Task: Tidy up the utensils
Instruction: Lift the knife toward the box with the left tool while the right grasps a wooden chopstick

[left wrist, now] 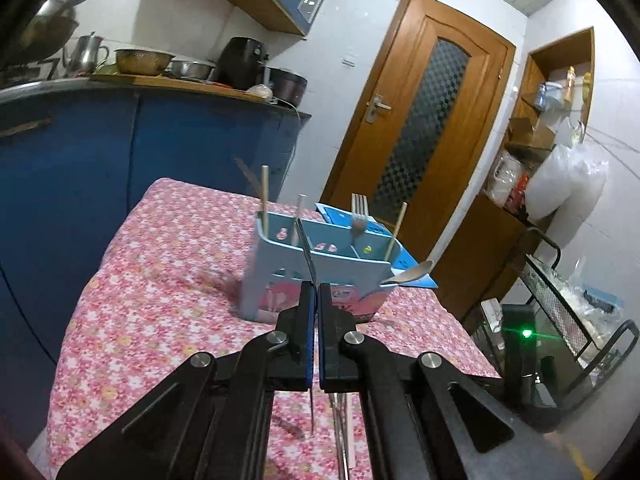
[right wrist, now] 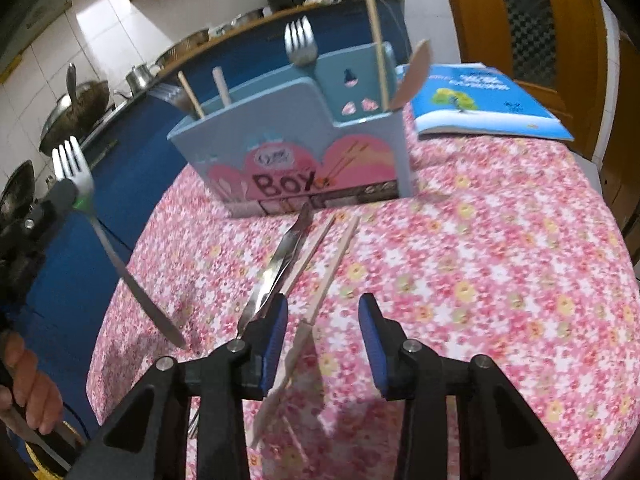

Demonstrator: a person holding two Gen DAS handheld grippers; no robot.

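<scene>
A light blue utensil box [left wrist: 320,268] [right wrist: 304,136] stands on the pink floral tablecloth [left wrist: 160,300]. It holds chopsticks, a fork [left wrist: 359,216] and a spoon [left wrist: 412,272]. My left gripper [left wrist: 316,292] is shut on a metal fork [right wrist: 100,232], held upright in the air left of the box, tines up. My right gripper [right wrist: 323,320] is open low over the cloth. A knife [right wrist: 280,260] and two loose chopsticks [right wrist: 320,280] lie between its fingers and the box.
A blue booklet [right wrist: 488,100] lies behind the box at the right. Blue kitchen cabinets [left wrist: 80,160] with pots stand to the left, a wooden door [left wrist: 420,120] behind. A wire rack [left wrist: 560,300] stands right of the table.
</scene>
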